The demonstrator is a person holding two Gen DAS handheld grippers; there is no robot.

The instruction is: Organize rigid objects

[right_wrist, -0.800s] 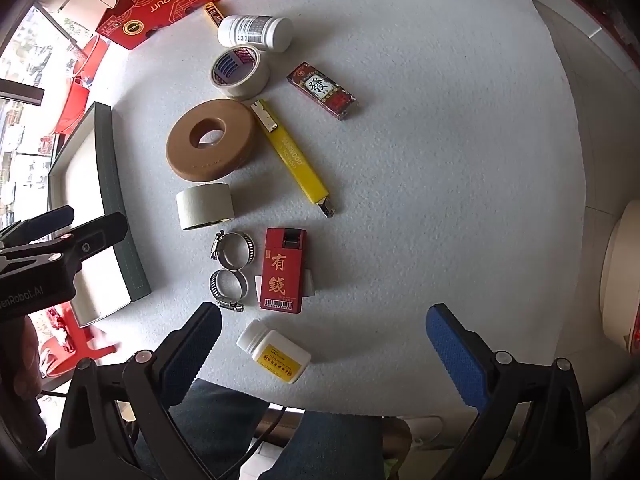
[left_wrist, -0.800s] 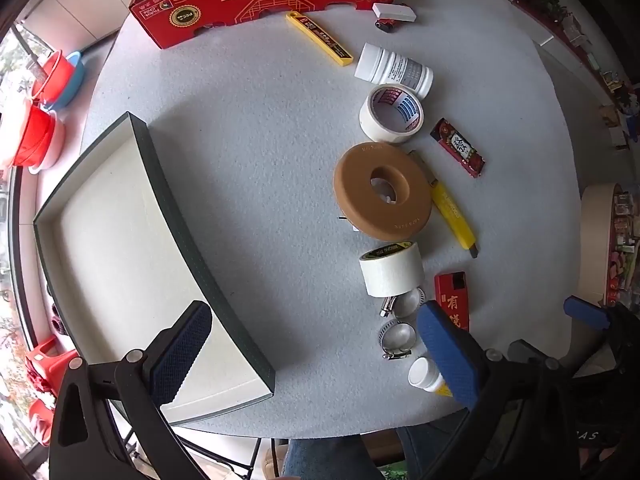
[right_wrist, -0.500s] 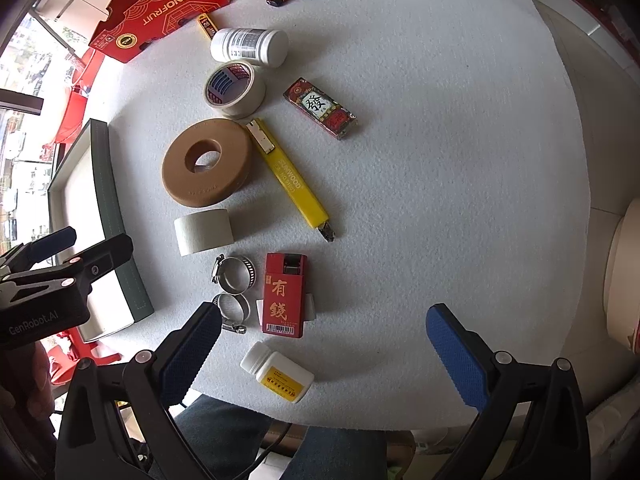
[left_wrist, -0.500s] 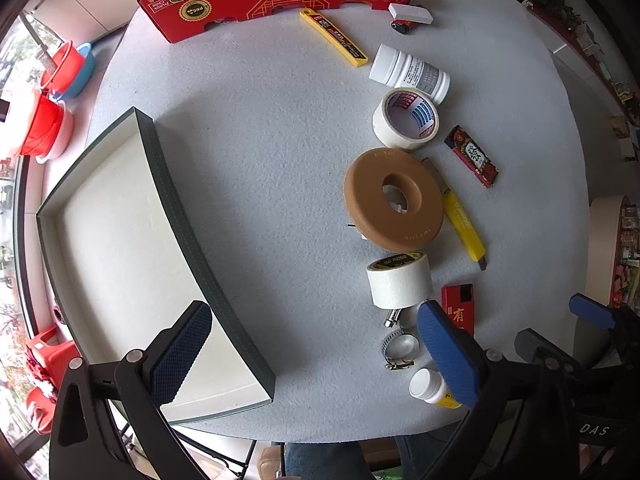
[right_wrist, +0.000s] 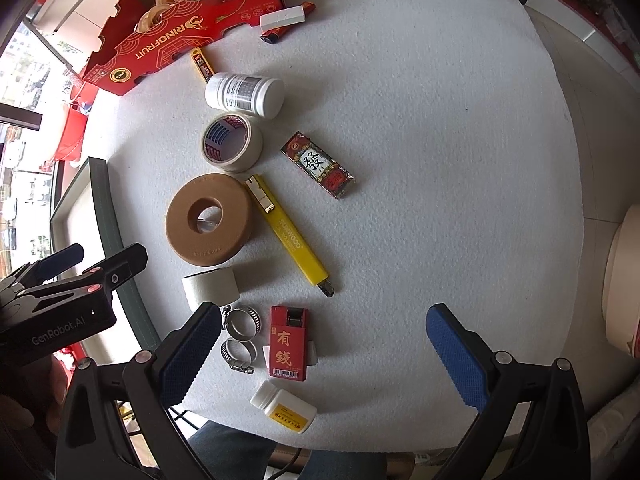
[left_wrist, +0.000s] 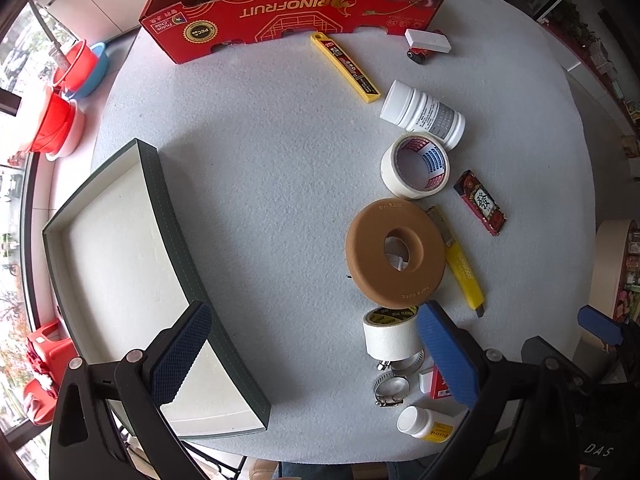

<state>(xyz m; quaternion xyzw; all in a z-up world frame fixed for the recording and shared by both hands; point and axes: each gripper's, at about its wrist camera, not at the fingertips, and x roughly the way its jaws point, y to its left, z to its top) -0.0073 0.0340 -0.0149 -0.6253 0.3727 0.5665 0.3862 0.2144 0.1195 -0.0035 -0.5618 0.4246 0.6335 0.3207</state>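
Loose items lie in a curved row on the white table: a brown ring (left_wrist: 395, 255) (right_wrist: 209, 219), a yellow utility knife (right_wrist: 289, 235), a white tape roll (left_wrist: 415, 165) (right_wrist: 231, 141), a plain white roll (left_wrist: 390, 338) (right_wrist: 211, 286), a big white bottle (left_wrist: 423, 114) (right_wrist: 245, 94), two hose clamps (right_wrist: 240, 336), a red box (right_wrist: 288, 343) and a small pill bottle (right_wrist: 284, 406). An empty dark-rimmed tray (left_wrist: 168, 216) sits left. My left gripper (left_wrist: 316, 360) hangs open above the tray's right rim. My right gripper (right_wrist: 324, 356) is open high above the red box.
A red cardboard box (left_wrist: 296, 12) with several things in it stands at the far edge. A yellow blade case (left_wrist: 345, 67), a white eraser-like block (left_wrist: 427, 40) and a patterned red packet (left_wrist: 480, 202) also lie on the table. Red and blue basins (left_wrist: 68, 96) sit left of it.
Both grippers have shifted towards the near edge of the table, so the objects sit farther up in each view. Both stay open and empty.
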